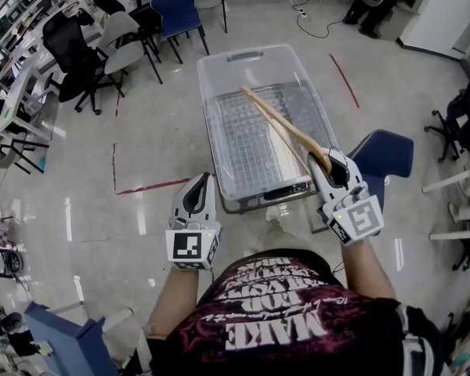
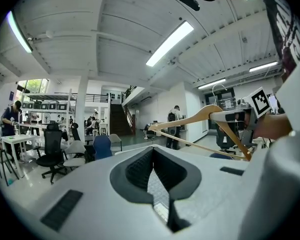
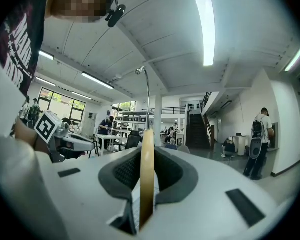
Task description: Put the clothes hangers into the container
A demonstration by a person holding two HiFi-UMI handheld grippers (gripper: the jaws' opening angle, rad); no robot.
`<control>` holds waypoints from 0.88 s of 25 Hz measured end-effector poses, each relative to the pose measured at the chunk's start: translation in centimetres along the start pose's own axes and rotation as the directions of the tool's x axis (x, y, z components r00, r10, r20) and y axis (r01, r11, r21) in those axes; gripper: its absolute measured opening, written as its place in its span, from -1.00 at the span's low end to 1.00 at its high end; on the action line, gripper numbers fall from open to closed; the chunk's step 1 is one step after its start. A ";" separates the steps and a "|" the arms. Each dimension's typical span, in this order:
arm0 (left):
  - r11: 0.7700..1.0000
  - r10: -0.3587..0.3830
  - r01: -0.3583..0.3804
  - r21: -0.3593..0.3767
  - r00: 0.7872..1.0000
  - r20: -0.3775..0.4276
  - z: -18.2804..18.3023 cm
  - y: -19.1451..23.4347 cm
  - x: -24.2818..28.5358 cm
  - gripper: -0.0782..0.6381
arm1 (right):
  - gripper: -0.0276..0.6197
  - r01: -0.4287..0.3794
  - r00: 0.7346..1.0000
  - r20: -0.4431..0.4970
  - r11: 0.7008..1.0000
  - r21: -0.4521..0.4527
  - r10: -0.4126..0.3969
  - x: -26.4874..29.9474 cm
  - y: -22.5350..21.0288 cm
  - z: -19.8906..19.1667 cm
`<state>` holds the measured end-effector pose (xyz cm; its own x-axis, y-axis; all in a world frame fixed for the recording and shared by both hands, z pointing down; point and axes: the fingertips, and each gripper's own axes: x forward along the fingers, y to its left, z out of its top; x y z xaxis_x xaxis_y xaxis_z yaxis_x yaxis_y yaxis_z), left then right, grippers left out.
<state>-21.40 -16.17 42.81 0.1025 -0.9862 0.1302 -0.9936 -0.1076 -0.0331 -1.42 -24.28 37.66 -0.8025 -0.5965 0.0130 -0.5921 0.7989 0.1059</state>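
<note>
A wooden clothes hanger (image 1: 286,128) lies slanted above the clear plastic container (image 1: 219,77), its far end over the container's middle. My right gripper (image 1: 329,158) is shut on the near end of it, at the container's front right corner. In the right gripper view the hanger's wooden edge (image 3: 147,174) stands upright between the jaws and its metal hook (image 3: 147,91) rises above. My left gripper (image 1: 201,181) hovers just left of the container's front corner, shut, with nothing in it. The left gripper view shows the hanger (image 2: 200,118) off to the right.
The container sits on a wire rack on the shiny floor. Black and grey office chairs (image 1: 102,49) stand at the far left, one blue chair (image 1: 175,2) behind the container, another blue chair (image 1: 385,157) close to my right gripper. Red tape lines (image 1: 145,186) mark the floor.
</note>
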 end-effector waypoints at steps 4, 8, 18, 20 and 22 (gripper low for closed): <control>1.000 -0.013 0.013 0.004 1.000 -0.011 0.0 0.3 3.0 -0.76 | -0.73 -0.005 1.000 -0.008 1.000 0.012 0.005 2.4 -2.2 -0.4; 1.000 -0.017 0.017 0.005 1.000 -0.024 0.3 0.5 5.7 -0.76 | -0.73 -0.016 1.000 -0.012 0.999 0.027 0.017 4.5 -4.1 -0.9; 1.000 -0.004 0.003 -0.005 0.998 -0.067 -0.4 1.6 9.6 -0.76 | -0.73 -0.054 0.996 -0.068 0.993 0.105 0.061 8.9 -6.3 -4.3; 1.000 0.007 -0.008 -0.003 0.998 -0.068 -0.3 1.9 10.2 -0.76 | -0.73 -0.065 0.994 -0.083 0.990 0.124 0.076 9.8 -6.6 -5.4; 1.000 0.019 -0.020 -0.003 0.998 -0.068 -0.1 2.1 10.8 -0.76 | -0.73 -0.076 0.991 -0.099 0.988 0.132 0.090 10.7 -7.1 -6.2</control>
<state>-22.37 -27.02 44.28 0.0799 -0.9773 0.1964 -0.9956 -0.0880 -0.0330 -5.41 -36.81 43.26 -0.8411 -0.5272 0.1206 -0.5337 0.8452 -0.0276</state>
